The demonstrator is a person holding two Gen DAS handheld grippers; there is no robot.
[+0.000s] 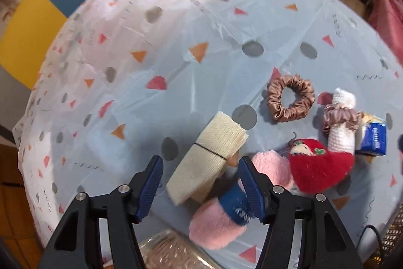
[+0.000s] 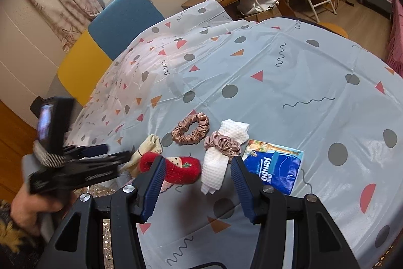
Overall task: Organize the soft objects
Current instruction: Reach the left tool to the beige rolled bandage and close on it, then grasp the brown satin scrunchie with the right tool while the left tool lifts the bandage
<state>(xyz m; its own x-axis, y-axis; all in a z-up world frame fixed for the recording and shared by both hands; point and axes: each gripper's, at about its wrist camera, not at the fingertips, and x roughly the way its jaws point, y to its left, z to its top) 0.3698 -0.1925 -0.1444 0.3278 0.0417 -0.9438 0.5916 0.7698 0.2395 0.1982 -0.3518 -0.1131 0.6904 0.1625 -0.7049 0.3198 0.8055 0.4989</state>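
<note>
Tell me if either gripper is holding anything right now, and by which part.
Nothing is held. The left gripper hangs open above the cream folded cloth, and the right gripper is open above the white waffle cloth, touching neither.

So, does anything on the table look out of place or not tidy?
Mostly the tablecloth: it is creased and bunched along its far edge. One scrunchie lies loose, while another scrunchie binds the rolled white cloth. Nothing looks spilled or damaged.

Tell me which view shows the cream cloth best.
Left wrist. The cream cloth lies folded and nearly whole there, a dark band around its middle, just ahead of the open left gripper. In the right wrist view only a small part of it shows, behind the red toy.
</note>
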